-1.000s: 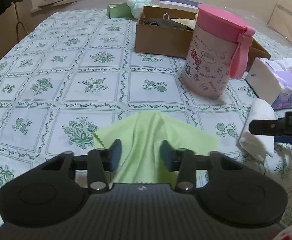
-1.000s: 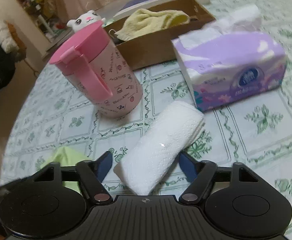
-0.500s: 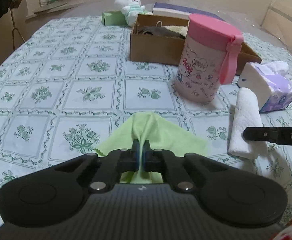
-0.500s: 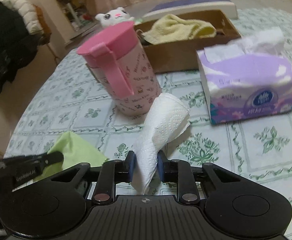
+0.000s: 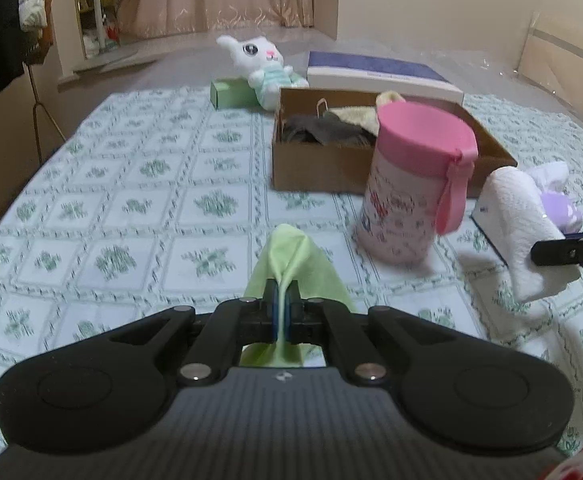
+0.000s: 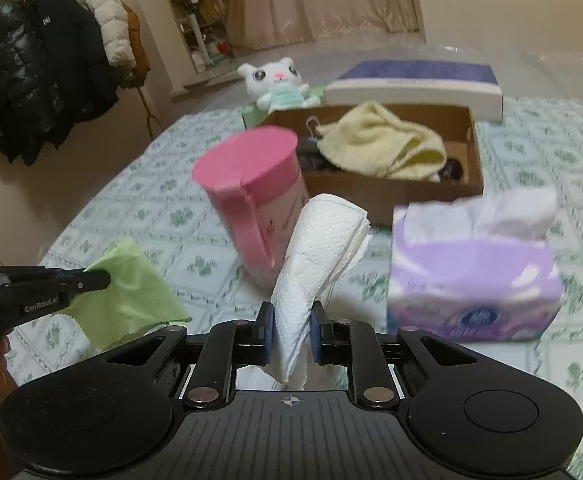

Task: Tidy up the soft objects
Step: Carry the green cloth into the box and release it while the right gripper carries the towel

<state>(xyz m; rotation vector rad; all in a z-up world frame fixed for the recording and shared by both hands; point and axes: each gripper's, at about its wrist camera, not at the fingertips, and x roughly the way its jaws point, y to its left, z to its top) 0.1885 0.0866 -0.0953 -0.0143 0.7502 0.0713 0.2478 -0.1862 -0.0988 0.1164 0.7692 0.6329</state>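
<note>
Two wrist views recorded the same moment over a table covered by a green-patterned cloth (image 5: 139, 208). Left wrist view: the left gripper (image 5: 281, 314) was pinched fully closed on a fold of the green cloth (image 5: 291, 264), which rose as a peak ahead of the pads and hung beneath them. At the right edge of this view only the tip of the right gripper (image 5: 547, 252) appeared, side-on, with the white paper towel (image 5: 519, 216) standing up from it. Right wrist view: the jaws of the right gripper (image 6: 290, 334) had just been closing and stood narrow, clamped on the lower part of the paper towel (image 6: 323, 248), whose rolled upper end leaned toward the pink lidded container (image 6: 251, 184). This view alone showed the left gripper (image 6: 95, 280) from the side, the green cloth (image 6: 131, 296) draped from its tip clear of the table. The purple tissue box (image 6: 471, 284) stood just right of the towel. The cardboard box (image 6: 387, 196), holding a yellow towel (image 6: 375, 144), lay behind the container, with a plush rabbit (image 5: 261, 66) beyond it
</note>
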